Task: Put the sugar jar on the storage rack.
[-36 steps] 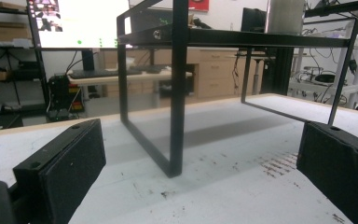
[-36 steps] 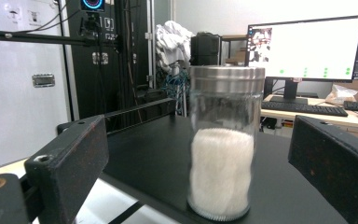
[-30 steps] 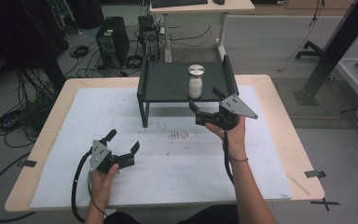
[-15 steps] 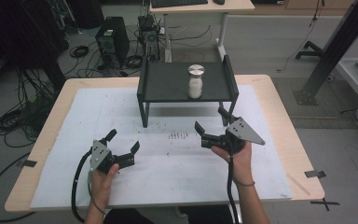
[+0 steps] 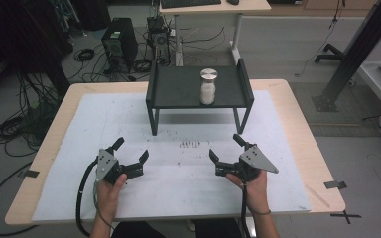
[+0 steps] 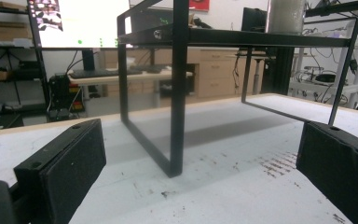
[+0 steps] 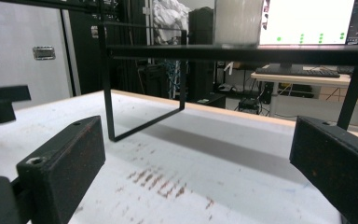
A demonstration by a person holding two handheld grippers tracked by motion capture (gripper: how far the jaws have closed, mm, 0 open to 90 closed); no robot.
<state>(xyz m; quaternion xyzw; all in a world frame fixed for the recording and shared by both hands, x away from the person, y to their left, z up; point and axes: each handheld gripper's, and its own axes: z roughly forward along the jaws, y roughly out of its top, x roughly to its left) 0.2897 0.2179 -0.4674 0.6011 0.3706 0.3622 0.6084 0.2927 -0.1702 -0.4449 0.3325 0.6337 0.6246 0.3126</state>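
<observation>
A black metal stand (image 5: 178,91) rises at the back middle of the table, and a white jar with a silver lid (image 5: 208,87) is upright on its shelf. My left gripper (image 5: 132,148) rests low at the front left, open and empty, aimed at the stand. My right gripper (image 5: 224,147) sits at the front right, open and empty too, well short of the stand. In the left gripper view the open gripper (image 6: 200,154) faces a stand leg (image 6: 177,93), with the jar (image 6: 286,16) above. The right gripper view shows the open gripper (image 7: 198,154) under the shelf (image 7: 261,53) and jar (image 7: 237,21).
White paper (image 5: 178,198) covers the wooden table (image 5: 307,129), with small dark marks (image 5: 188,144) between the grippers and the stand. Cables and computer towers (image 5: 119,42) lie on the floor beyond the far edge. A desk (image 5: 213,7) stands farther back.
My right gripper has drawn back from the shelf beside the jar to the front of the table, open throughout. The jar stays on the shelf. The left gripper has not moved.
</observation>
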